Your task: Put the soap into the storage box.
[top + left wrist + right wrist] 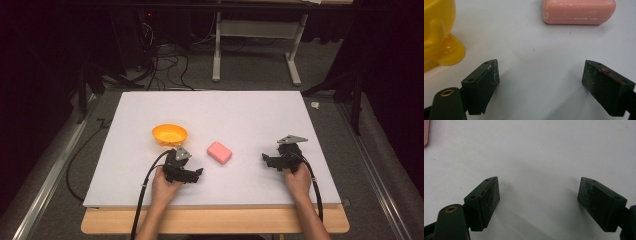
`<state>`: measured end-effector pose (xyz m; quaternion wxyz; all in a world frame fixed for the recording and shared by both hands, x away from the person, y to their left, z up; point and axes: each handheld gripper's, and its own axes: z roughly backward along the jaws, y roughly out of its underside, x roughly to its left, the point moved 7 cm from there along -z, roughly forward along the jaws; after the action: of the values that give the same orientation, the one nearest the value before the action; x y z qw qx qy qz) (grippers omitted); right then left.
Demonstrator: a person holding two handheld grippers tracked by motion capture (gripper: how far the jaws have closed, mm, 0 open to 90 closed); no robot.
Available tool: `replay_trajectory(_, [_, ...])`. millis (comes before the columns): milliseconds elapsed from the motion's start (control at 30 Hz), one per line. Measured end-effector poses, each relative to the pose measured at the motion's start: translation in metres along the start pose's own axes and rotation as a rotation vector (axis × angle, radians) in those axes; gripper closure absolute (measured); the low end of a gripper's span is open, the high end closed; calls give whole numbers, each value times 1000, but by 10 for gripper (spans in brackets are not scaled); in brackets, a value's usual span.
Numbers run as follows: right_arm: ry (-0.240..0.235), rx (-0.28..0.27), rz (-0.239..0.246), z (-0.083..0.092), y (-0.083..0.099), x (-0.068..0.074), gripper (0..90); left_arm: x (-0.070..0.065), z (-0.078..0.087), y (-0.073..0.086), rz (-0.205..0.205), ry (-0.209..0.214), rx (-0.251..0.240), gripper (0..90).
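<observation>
The pink soap bar (220,152) lay flat on the white table (250,115), just right of the orange bowl (170,134) and ahead of the left gripper (194,173), whose jaws stood wide and empty. The right gripper (267,159) rested well apart, equally wide. I reckoned the left should square up to the bar's long sides, slide low, then close gently, since soap slips

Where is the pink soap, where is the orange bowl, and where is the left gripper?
pink soap (220,152), high view, middle of its top face.
orange bowl (169,134), high view, inside of the bowl.
left gripper (198,173), high view, between its fingertips.
</observation>
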<state>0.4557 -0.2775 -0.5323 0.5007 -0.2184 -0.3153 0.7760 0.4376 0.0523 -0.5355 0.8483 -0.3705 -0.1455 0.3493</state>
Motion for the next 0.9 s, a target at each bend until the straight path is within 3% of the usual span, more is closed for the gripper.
replay_trajectory(900, [5,1,-2,0,0,0,176,0,0,0,1,2,0,147])
